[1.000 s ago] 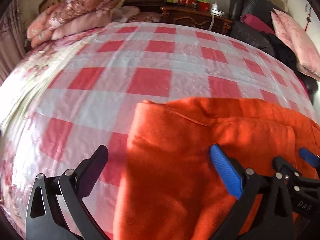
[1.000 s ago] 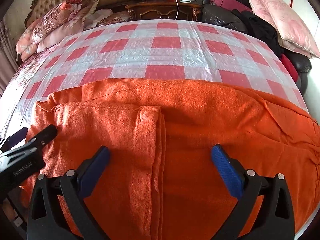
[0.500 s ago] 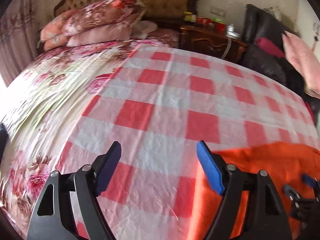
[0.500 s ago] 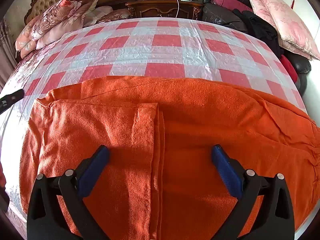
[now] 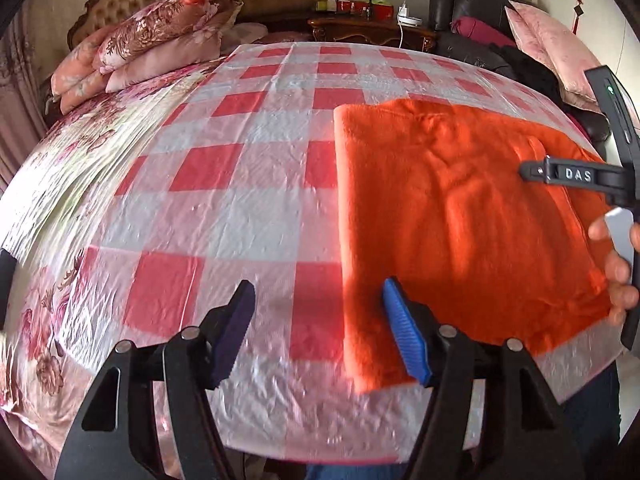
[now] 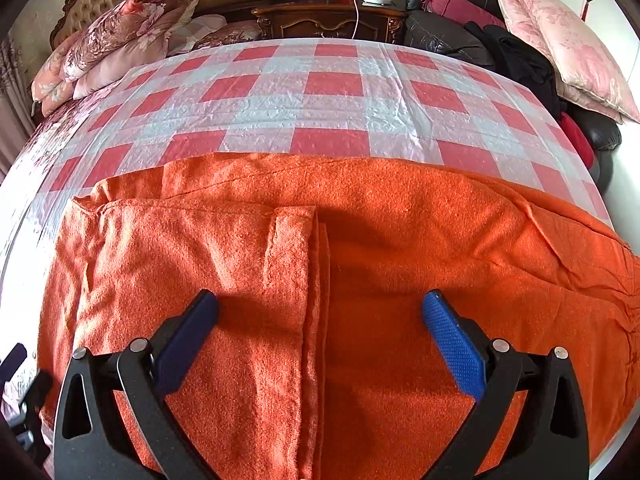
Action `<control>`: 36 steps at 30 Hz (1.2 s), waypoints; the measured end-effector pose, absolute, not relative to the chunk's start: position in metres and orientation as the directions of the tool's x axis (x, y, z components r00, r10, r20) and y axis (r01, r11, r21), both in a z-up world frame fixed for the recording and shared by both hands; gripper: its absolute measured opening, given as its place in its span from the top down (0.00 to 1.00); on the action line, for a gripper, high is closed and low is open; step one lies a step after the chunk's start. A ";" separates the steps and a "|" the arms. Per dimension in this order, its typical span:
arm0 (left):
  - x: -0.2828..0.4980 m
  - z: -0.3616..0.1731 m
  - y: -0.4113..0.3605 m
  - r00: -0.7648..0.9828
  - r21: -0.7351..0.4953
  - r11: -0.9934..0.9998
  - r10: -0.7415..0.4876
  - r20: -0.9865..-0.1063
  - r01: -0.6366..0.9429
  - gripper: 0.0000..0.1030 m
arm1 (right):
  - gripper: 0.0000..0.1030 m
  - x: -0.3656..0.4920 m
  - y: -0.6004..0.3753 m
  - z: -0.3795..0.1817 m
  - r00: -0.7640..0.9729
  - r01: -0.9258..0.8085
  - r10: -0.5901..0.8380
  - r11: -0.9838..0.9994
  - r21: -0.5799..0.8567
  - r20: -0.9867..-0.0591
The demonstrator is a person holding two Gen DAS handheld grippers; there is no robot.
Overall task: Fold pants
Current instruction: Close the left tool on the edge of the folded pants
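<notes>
The orange pants (image 6: 400, 248) lie folded flat on the red-and-white checked sheet (image 6: 332, 84), with a folded layer's edge (image 6: 316, 240) running down the middle. My right gripper (image 6: 320, 316) hovers open just over that edge, nothing between its pads. In the left wrist view the pants (image 5: 460, 220) fill the right half. My left gripper (image 5: 318, 316) stands over the sheet at the pants' left edge. Its jaws are closing, with nothing pressed between them. A black finger (image 5: 568, 174) of the right gripper and the person's hand (image 5: 618, 272) show at the far right.
Folded floral quilts (image 5: 156, 44) are stacked by the tufted headboard. A dark wooden nightstand (image 6: 328, 20) with cups stands behind the bed. A black leather seat with pink pillows (image 6: 560, 44) lines the right side. The bed's near edge (image 5: 320, 452) is close.
My left gripper has swung left, off the pants and over the checked sheet, and its jaws have narrowed. The right gripper and the pants have stayed put.
</notes>
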State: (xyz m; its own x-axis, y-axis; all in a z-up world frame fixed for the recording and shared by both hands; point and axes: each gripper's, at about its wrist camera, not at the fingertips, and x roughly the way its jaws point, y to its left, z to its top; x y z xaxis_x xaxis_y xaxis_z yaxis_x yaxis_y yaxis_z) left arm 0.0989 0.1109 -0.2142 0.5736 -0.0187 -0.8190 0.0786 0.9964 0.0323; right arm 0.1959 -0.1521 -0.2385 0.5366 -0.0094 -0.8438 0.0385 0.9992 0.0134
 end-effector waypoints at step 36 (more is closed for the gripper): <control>0.065 -0.252 0.182 0.498 -0.857 0.502 -0.717 -0.488 -0.116 0.50 | 0.05 0.096 -0.142 -0.238 0.566 -0.122 -0.031 0.985 -0.121 -0.824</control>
State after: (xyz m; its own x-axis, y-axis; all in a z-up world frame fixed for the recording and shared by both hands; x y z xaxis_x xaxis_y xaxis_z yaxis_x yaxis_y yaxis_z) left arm 0.0650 0.1816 -0.2517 0.4979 -0.7170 -0.4878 -0.1160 0.5023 -0.8569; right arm 0.0964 -0.1416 -0.2378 0.5664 -0.0305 -0.8235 -0.1224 0.9851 -0.1207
